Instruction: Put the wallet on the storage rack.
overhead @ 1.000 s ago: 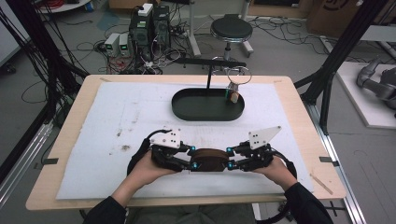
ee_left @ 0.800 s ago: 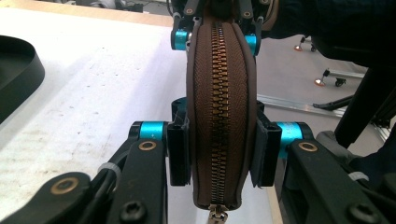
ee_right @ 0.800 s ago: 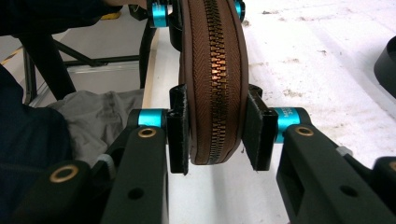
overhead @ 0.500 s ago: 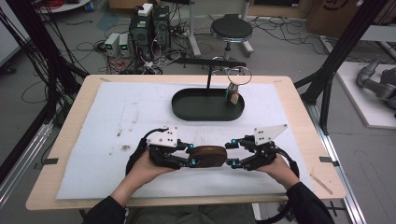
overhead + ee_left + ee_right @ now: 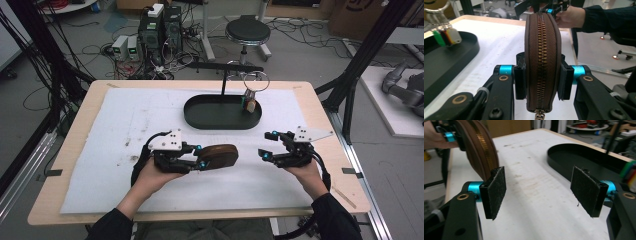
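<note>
A brown zippered pouch (image 5: 220, 156) hangs just above the white mat, held on edge by my left gripper (image 5: 201, 161), which is shut on it. In the left gripper view the pads press both sides of the pouch (image 5: 542, 50), and the brass zipper faces the camera. My right gripper (image 5: 265, 145) stands to the right of the pouch, apart from it. Its jaws have just been opening and nothing is between them. In the right gripper view its two pads (image 5: 496, 190) are wide apart, and the pouch (image 5: 479, 147) shows at the upper left.
A black oval tray (image 5: 200, 117) sits at the back middle of the mat, with a thin black stand (image 5: 222, 82) rising from it. A ring of coloured key tags (image 5: 250, 104) hangs over the tray's right end. White mat (image 5: 100, 150) covers the wooden table.
My right gripper has let go of the pouch's right end, opened, and moved off to the right. The left gripper keeps its hold and has barely moved.
</note>
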Action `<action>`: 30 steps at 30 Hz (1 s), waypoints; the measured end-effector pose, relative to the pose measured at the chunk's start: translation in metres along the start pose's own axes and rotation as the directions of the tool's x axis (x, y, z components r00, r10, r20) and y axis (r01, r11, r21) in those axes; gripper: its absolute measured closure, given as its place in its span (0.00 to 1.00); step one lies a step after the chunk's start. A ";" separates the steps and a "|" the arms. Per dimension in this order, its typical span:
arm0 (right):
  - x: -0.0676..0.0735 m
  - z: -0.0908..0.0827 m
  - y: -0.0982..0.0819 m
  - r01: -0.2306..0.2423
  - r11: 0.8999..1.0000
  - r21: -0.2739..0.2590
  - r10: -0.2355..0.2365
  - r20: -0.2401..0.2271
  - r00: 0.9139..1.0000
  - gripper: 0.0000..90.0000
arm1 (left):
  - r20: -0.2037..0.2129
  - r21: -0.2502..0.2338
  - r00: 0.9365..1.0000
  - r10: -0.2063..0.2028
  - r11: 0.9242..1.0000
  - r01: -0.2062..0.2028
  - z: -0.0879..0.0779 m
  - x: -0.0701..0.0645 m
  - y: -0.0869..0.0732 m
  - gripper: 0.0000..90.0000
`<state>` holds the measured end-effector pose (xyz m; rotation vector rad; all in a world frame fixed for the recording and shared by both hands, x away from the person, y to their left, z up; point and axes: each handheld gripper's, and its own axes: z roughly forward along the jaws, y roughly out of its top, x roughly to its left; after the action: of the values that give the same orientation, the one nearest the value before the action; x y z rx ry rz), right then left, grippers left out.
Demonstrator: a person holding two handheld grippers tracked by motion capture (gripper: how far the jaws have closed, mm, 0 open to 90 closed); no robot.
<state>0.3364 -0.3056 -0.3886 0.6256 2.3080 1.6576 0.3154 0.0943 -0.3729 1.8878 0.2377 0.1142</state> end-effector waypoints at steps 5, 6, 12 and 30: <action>-0.008 -0.007 -0.002 -0.018 1.000 -0.007 0.019 0.034 0.999 0.33 | -0.036 -0.025 0.999 -0.006 1.000 0.005 -0.004 0.005 0.007 0.73; -0.009 -0.008 -0.003 -0.020 1.000 -0.007 0.020 0.039 0.999 0.33 | -0.042 -0.025 0.999 -0.002 1.000 0.001 -0.005 0.007 0.009 0.73; -0.017 -0.014 -0.005 -0.055 0.998 -0.011 0.056 0.115 0.992 0.32 | -0.093 -0.047 0.996 -0.008 0.999 0.004 -0.005 0.018 0.017 0.73; -0.036 -0.031 -0.014 -0.146 0.989 -0.031 0.149 0.243 0.958 0.31 | -0.214 -0.073 0.976 -0.038 0.997 0.022 0.006 0.050 0.030 0.74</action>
<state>0.3528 -0.3521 -0.3934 0.9635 2.1186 1.5541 0.3687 0.0908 -0.3482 1.8014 0.4052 0.3043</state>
